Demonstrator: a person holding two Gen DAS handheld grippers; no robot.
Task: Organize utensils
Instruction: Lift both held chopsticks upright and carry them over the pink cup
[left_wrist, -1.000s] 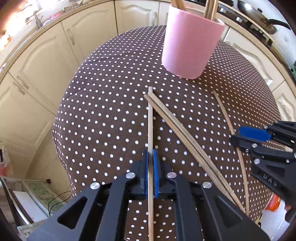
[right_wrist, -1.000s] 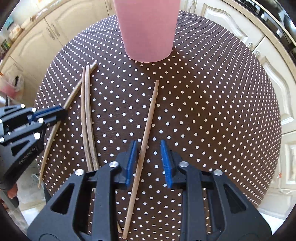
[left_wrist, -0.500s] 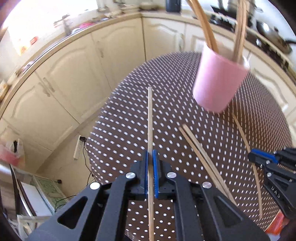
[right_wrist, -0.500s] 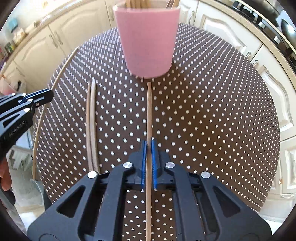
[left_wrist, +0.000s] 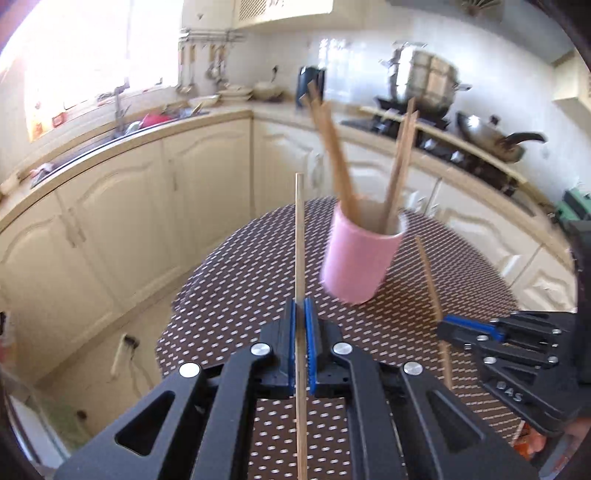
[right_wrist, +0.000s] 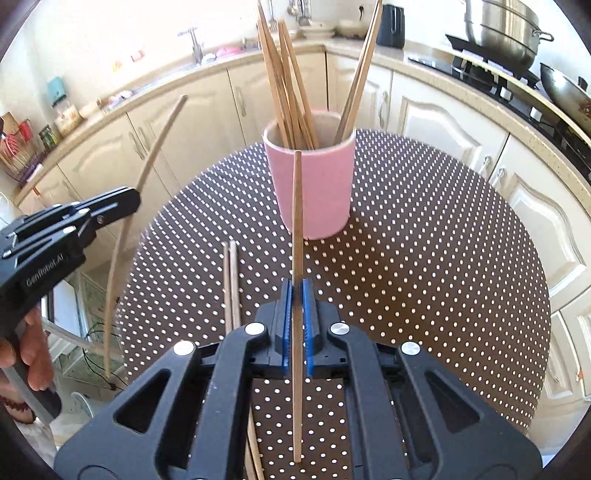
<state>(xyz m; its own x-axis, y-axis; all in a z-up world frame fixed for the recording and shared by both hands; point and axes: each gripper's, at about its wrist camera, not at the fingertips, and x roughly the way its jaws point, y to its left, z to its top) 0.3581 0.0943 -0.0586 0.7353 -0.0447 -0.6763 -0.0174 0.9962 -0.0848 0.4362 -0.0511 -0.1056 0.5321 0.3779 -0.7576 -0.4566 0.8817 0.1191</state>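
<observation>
Both grippers have lifted since half a second ago: each chopstick that lay low over the table now stands raised, and both views have tipped up to take in the kitchen counters.

The left gripper (left_wrist: 302, 325) is clamped narrow on a pale stick (left_wrist: 300, 236), which rises off the cloth to the left of the pink cup (left_wrist: 360, 258); from the right wrist view that stick (right_wrist: 147, 177) arcs up beside the cabinets, clear of the table (right_wrist: 424, 258). A pair (right_wrist: 231, 273) of chopsticks lies flat on the dotted cloth, side by side, left of the right gripper and near the cup's foot. The right gripper (right_wrist: 296, 314) is closed on a darker stick (right_wrist: 296, 221), its tip pointing at the cup's (right_wrist: 314, 192) front wall just below the rim. The cup stands upright on the table, with a bundle (right_wrist: 291, 74) of chopsticks leaning inside it.
</observation>
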